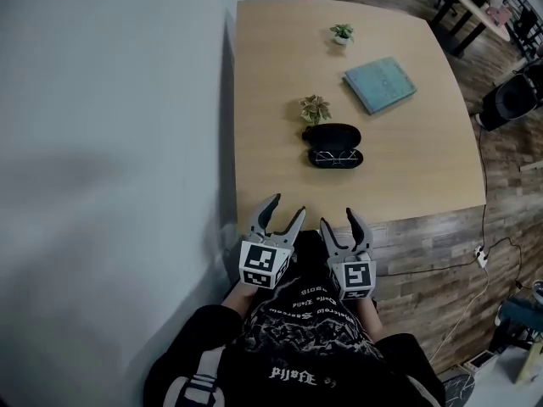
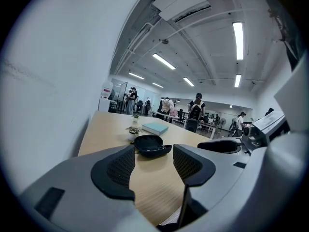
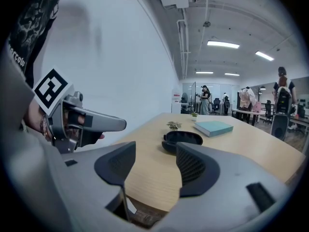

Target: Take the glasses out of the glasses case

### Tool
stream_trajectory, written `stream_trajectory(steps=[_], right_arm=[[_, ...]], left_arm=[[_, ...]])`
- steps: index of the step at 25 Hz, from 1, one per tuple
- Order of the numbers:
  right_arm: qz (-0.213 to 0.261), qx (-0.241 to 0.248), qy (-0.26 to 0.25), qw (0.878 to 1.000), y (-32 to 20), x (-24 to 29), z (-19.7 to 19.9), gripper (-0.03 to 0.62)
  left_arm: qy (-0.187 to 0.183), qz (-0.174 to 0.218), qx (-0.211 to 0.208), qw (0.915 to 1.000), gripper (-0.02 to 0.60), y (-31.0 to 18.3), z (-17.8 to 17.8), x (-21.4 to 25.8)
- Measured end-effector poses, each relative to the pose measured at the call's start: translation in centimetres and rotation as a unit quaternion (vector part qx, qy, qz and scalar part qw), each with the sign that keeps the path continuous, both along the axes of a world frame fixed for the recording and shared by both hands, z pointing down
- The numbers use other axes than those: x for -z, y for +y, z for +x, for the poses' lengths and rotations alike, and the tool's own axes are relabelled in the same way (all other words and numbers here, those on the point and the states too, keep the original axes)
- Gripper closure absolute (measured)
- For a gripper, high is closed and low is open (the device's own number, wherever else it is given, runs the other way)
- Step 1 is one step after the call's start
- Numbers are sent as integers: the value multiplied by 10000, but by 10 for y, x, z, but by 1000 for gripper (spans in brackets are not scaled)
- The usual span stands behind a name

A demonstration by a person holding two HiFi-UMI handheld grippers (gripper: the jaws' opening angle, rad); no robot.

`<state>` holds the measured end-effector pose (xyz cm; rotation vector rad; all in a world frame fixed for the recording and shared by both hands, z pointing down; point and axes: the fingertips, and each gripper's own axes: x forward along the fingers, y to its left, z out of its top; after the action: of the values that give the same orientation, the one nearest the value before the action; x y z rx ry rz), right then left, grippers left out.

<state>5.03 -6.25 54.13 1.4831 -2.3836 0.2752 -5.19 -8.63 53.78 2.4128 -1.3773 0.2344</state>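
A black glasses case (image 1: 333,145) lies open on the wooden table (image 1: 280,91), lid tipped back, with wire-framed glasses (image 1: 334,154) in its lower half. It also shows ahead in the left gripper view (image 2: 151,144) and in the right gripper view (image 3: 182,140). My left gripper (image 1: 282,211) and right gripper (image 1: 339,220) hover side by side at the table's near edge, well short of the case. Both stand open with nothing between the jaws.
A small potted plant (image 1: 316,108) stands right behind the case, another (image 1: 342,34) farther back. A teal book (image 1: 380,84) lies to the right. A grey wall (image 1: 110,142) runs along the table's left side. People and desks fill the far room.
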Motion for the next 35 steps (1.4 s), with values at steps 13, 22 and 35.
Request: stream_trajectory(steps=[13, 22, 35], right_arm=[[186, 485, 257, 9983, -58, 18, 16, 329], [173, 894, 359, 9952, -100, 27, 33, 327], [-196, 2165, 1021, 9707, -157, 13, 32, 344]], left_arm=[[-33, 32, 175, 9998, 327, -41, 20, 3], [-145, -5, 434, 9990, 327, -59, 22, 0], [-317, -98, 941, 9950, 327, -69, 3, -3]])
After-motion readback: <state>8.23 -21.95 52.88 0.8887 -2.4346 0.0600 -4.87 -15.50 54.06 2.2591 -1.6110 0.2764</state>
